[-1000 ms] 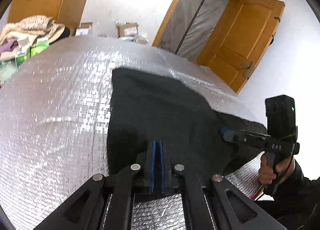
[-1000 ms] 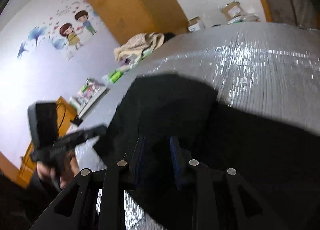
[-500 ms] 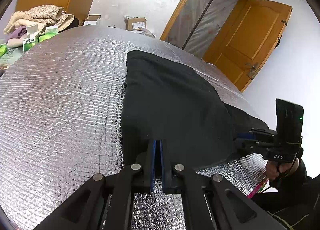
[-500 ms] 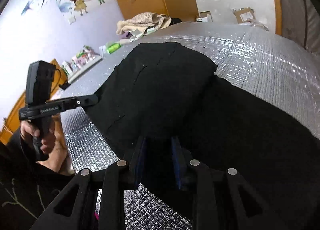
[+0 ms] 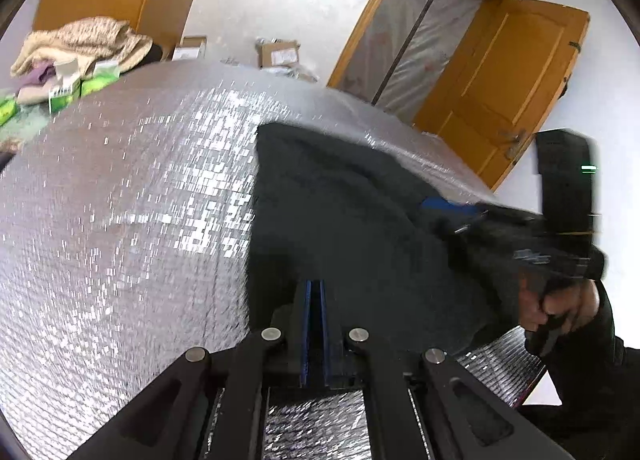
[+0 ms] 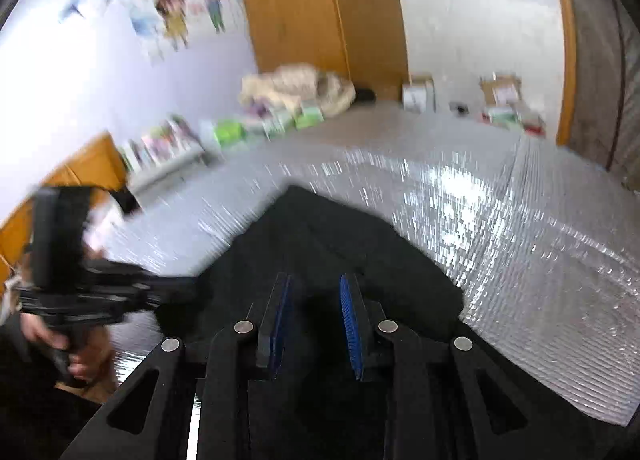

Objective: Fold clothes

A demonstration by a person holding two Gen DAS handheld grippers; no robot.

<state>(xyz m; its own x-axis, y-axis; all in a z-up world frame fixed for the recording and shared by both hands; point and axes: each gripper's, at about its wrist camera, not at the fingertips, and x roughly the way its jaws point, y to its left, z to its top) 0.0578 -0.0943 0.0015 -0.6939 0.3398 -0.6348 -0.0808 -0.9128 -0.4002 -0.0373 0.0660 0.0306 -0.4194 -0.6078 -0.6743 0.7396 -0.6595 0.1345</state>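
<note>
Black garment [image 5: 352, 228] lies spread on the silver foil surface [image 5: 120, 220].

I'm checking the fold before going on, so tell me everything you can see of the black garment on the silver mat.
The black garment is dark, matte, soft-looking cloth with no visible print. It lies spread on the silver quilted foil mat, part folded over itself, with a corner pointing away in the right wrist view. Its near edge lies at the left hand-held gripper, whose blue pads are shut, seemingly pinching the hem. The right hand-held gripper hangs over it with the pads apart. The pictures are blurred.
</note>
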